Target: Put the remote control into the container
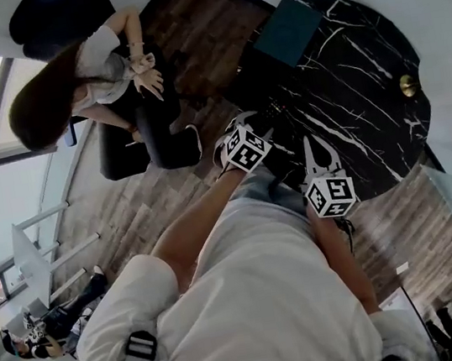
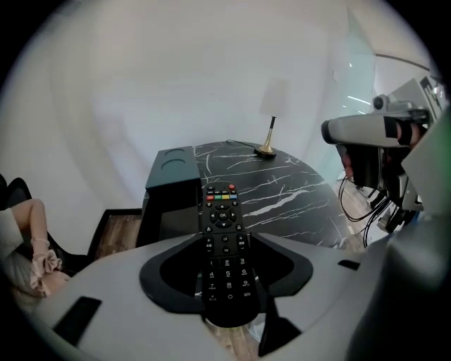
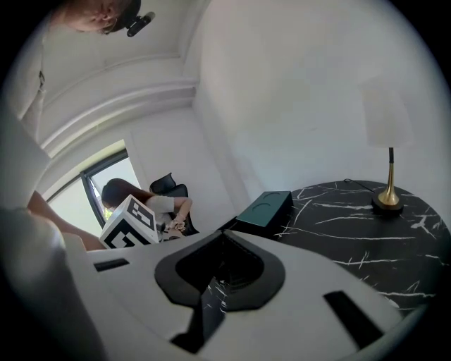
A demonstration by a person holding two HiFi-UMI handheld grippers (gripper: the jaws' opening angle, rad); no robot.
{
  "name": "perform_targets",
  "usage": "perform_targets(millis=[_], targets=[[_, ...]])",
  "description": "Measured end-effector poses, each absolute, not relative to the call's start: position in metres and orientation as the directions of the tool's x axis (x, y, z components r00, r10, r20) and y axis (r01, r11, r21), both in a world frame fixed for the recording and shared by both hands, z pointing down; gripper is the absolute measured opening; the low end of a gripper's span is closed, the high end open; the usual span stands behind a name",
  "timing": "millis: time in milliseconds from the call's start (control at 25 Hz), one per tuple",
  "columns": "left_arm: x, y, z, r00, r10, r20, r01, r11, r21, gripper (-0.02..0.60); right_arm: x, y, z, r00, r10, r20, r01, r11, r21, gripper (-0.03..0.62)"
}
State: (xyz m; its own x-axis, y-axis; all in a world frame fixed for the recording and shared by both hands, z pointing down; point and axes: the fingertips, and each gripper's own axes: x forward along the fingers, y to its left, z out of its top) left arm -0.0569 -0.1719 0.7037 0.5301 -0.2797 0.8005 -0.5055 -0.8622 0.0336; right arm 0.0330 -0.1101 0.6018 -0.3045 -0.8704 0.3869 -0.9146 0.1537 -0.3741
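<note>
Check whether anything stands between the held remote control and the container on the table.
Nothing visible does. The left gripper holds the remote control; only bare marble table lies between it and the dark green container ahead. The lamp stands aside, right.

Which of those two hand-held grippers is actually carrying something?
The left gripper: a black remote control with coloured buttons sits clamped between its jaws. The right gripper has its jaws shut on nothing.

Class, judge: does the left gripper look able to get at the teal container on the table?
Probably yes: holding the remote control, the left gripper faces the teal container, with nothing visible between them.
</note>
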Motion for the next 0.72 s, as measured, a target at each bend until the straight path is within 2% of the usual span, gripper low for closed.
perform_targets(millis=[440, 720], targets=[[-0.062, -0.274, 0.723, 0.44, -0.321, 0.839, -0.522, -0.852, -0.053, 0.219, 0.042, -0.112, 0.6, -0.273, -0.871, 0.408, -0.924, 0.119, -0.363, 0.011], [-0.056, -0.307, 0.773, 0.356, -0.254, 0.899, -0.526, -0.85, -0.032, 0.219, 0.051, -0.11, 0.609, -0.252, -0.861, 0.442, -0.928, 0.085, -0.363, 0.011]])
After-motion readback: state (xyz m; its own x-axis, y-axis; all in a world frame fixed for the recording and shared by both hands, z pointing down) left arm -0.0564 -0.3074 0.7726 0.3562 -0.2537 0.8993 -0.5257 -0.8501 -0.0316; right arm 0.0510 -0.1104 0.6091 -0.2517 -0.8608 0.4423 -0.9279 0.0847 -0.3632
